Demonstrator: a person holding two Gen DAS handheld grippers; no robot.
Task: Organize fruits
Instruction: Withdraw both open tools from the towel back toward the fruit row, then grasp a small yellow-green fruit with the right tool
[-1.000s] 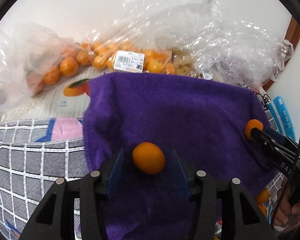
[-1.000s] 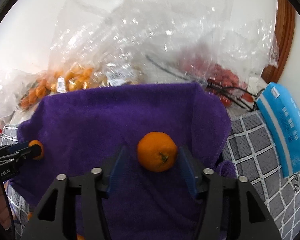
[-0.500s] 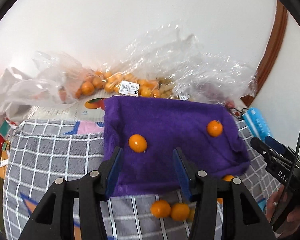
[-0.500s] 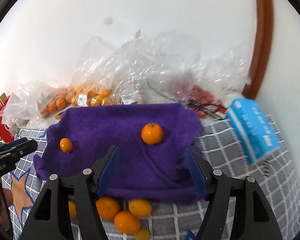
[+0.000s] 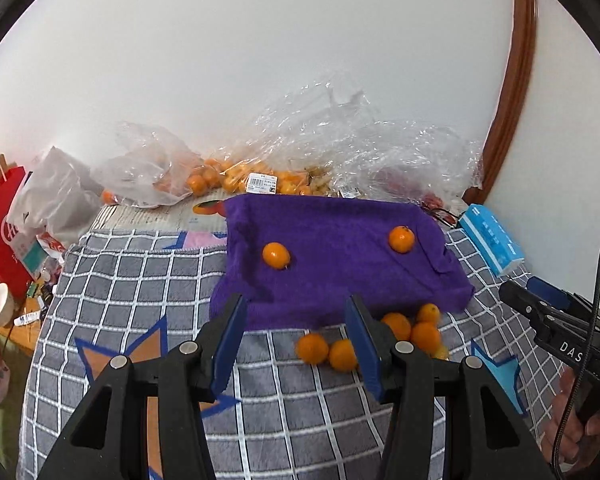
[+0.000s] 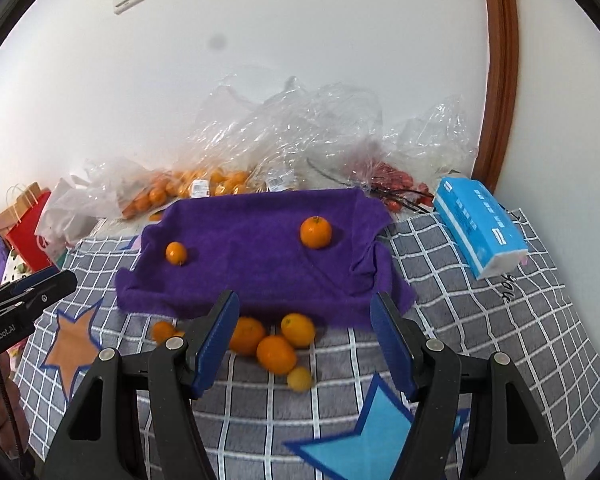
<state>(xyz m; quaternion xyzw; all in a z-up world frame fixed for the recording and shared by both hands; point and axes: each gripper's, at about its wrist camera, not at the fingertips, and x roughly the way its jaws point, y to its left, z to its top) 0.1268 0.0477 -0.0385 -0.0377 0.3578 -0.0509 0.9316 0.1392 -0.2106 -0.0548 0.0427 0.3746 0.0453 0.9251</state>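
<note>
Left gripper [image 5: 294, 334]: jaws apart, nothing between them, hovering over the grey checked blanket [image 5: 140, 280] before the purple towel's near edge. Purple towel [image 5: 340, 256] lies toward the blanket's far edge. On it: small orange [image 5: 276, 255] near the left edge, larger orange [image 5: 401, 239] toward the right edge, well apart. Loose oranges [image 6: 276, 354] cluster on the blanket just off the towel's near edge. Right gripper [image 6: 304, 344]: jaws apart, empty, above that cluster. Blue tissue pack [image 6: 480, 226] by the blanket's right edge.
</note>
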